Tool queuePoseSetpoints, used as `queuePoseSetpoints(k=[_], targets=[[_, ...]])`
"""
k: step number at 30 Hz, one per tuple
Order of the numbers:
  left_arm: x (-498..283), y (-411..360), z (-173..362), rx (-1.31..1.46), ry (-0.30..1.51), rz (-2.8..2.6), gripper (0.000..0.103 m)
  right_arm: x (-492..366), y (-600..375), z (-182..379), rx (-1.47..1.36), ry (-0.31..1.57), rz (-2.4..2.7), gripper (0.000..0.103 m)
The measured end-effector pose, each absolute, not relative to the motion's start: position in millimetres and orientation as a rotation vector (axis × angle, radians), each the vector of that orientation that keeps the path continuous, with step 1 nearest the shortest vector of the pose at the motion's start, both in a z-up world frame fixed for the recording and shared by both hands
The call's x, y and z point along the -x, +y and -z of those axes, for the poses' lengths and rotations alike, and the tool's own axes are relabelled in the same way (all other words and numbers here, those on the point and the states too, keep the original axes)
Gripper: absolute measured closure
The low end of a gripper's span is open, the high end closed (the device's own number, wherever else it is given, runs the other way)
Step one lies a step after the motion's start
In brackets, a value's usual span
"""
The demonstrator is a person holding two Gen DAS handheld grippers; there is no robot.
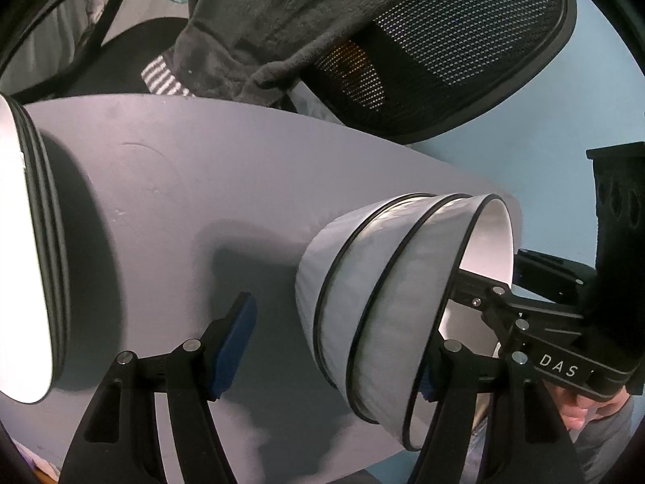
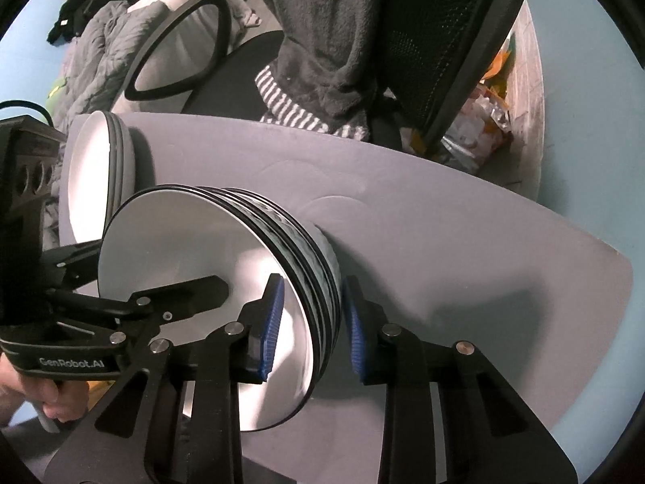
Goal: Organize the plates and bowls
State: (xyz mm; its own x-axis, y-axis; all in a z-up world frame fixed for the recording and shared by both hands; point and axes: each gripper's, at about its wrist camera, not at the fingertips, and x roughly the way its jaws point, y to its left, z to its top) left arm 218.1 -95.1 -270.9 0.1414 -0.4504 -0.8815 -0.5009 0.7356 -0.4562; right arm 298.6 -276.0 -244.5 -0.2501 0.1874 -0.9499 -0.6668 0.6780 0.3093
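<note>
At the far left of the left wrist view a stack of white plates (image 1: 24,242) with black rims sits on the grey table (image 1: 181,185), well apart from the rest. The left gripper (image 1: 334,347) is spread open. Its left blue pad (image 1: 238,347) hangs clear of any dish over bare table, and its other finger is mostly hidden past the rim of the nested bowls (image 1: 383,302). These are three white bowls with black rims, stacked one inside another with the base of the outermost against the tabletop near the table's edge. Further right, the right gripper (image 1: 489,266) reaches in from the side, with one black finger inside the top bowl. Behind the table stands a mesh office chair (image 1: 463,40), with a dark fleece blanket (image 1: 302,12) draped over it and a striped cloth (image 1: 165,76) on its seat. In the right wrist view a hand (image 2: 24,387) at the left edge holds the left gripper (image 2: 159,266). One of its fingers is inside the top bowl and the other is outside the rim, wide apart. Behind it lies the plate stack (image 2: 92,177), close beside the bowls. The bowl stack (image 2: 193,266) fills the middle of the view with its open side toward the camera. The right gripper (image 2: 312,322) straddles the bowls' wall, with one blue pad (image 2: 270,322) inside and the other just outside. I cannot tell whether the pads press on the wall. To the right the table (image 2: 463,262) runs on.
</note>
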Motion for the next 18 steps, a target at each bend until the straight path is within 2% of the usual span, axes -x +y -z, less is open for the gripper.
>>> queuePoseSetpoints(k=[4,8,18], targets=[[-222.7,-101.7,266.2,0.813,1.472,0.001,0.052,-294.7,-274.8,243.2,0.407,1.615,-0.840,0.074],[-223.1,-109.2,256.2,0.709,1.474,-0.016,0.054,-289.0,-273.4,243.8,0.404,1.613,-0.827,0.074],[-172.9,-89.7,248.6,0.653,1.490,-0.064,0.064,-245.1,-254.9,248.8,0.420,1.635,-0.857,0.074]])
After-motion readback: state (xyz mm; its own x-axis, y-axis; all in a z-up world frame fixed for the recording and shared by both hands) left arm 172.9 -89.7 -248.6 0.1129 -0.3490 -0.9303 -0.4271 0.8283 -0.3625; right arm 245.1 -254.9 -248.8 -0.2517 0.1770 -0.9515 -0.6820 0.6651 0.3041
